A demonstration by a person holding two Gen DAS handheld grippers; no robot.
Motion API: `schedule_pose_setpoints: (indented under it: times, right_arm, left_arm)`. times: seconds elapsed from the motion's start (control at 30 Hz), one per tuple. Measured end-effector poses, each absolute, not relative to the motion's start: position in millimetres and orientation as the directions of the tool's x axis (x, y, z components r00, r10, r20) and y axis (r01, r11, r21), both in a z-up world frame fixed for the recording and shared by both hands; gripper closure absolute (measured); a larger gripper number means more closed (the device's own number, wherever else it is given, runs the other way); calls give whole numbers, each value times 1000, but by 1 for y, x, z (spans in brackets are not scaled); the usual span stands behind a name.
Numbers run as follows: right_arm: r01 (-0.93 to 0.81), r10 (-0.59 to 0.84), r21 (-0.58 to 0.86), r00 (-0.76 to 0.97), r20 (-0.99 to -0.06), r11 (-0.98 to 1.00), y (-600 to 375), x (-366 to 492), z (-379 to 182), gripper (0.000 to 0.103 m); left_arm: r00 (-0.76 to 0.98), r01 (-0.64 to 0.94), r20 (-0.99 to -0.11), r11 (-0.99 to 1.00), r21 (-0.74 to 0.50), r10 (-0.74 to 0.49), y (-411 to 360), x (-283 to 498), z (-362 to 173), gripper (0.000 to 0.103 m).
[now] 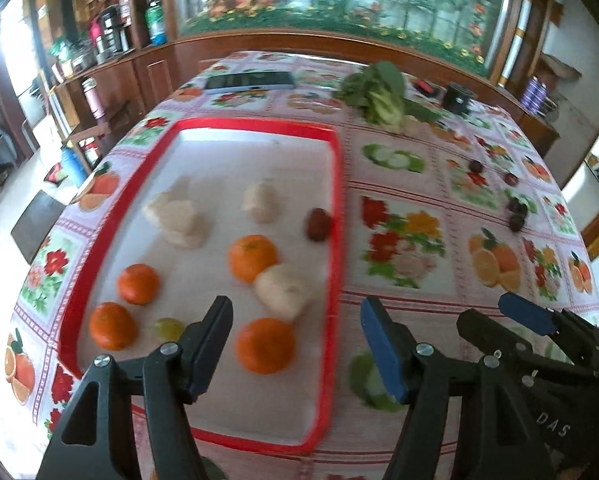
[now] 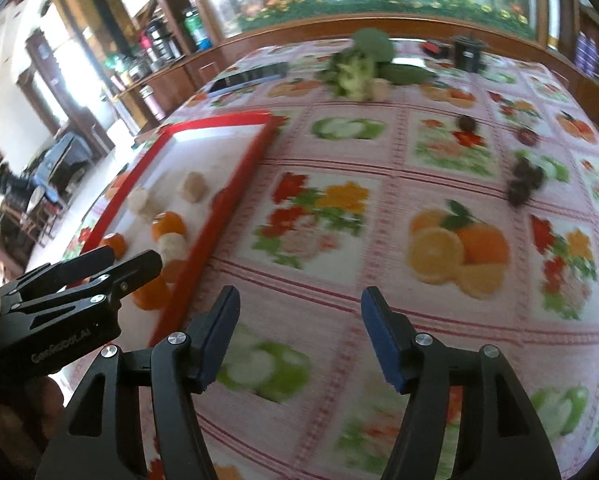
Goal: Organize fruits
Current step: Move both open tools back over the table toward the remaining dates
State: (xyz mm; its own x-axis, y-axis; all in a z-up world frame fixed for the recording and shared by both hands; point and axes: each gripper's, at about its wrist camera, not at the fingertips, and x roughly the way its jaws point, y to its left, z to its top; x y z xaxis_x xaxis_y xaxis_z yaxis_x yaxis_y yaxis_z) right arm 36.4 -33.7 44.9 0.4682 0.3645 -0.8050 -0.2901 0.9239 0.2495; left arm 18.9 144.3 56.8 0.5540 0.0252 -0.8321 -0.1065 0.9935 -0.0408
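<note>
A red-rimmed white tray [image 1: 341,200] lies on the left of the table. It holds several oranges [image 1: 252,258], pale lumpy pieces [image 1: 285,291], a dark red fruit [image 1: 318,225] and a green grape [image 1: 168,328]. My left gripper [image 1: 295,344] is open and empty above the tray's near right edge. My right gripper [image 2: 297,336] is open and empty over the tablecloth, right of the tray [image 2: 235,196]. Several dark red fruits [image 2: 525,182] lie loose on the cloth at the right; they also show in the left wrist view [image 1: 516,212].
Leafy greens [image 1: 379,94] lie at the table's far side, with a phone [image 1: 249,80] to their left and a black jar [image 1: 458,98] to their right. The floral tablecloth [image 2: 419,160] covers the table. Wooden shelving with bottles stands at the left.
</note>
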Motion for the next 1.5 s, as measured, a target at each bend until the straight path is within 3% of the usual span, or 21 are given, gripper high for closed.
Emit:
schedule_pose_setpoints:
  times: [0.47, 0.63, 0.93, 1.07, 1.13, 1.2, 1.27, 1.5]
  right_arm:
    - [-38, 204, 223, 576, -792, 974, -177, 62, 42, 39]
    - [-48, 167, 172, 586, -793, 984, -199, 90, 33, 39]
    - [-120, 250, 221, 554, -794, 968, -185, 142, 14, 39]
    - [-171, 256, 192, 568, -782, 966, -172, 151, 12, 31]
    - [-199, 221, 126, 583, -782, 972, -165, 151, 10, 36]
    - [-230, 205, 80, 595, -777, 970, -162, 149, 9, 62]
    - [-257, 254, 122, 576, -777, 959, -166, 147, 12, 74]
    - [-259, 267, 133, 602, -752, 957, -191, 125, 23, 76]
  left_arm:
    - [509, 8, -860, 999, -39, -38, 64, 30, 47, 32]
    - [474, 8, -880, 999, -39, -39, 47, 33, 35, 32]
    - [429, -19, -903, 999, -32, -20, 37, 29, 21, 32]
    - [419, -44, -908, 999, -31, -10, 39, 33, 19, 32]
    - [413, -49, -911, 998, -31, -8, 39, 38, 18, 32]
    - [411, -48, -912, 999, -23, -1, 35, 45, 18, 32]
    - [417, -38, -909, 999, -13, 4, 28, 56, 19, 32]
    - [473, 14, -881, 1000, 6, -1, -8, 124, 32, 32]
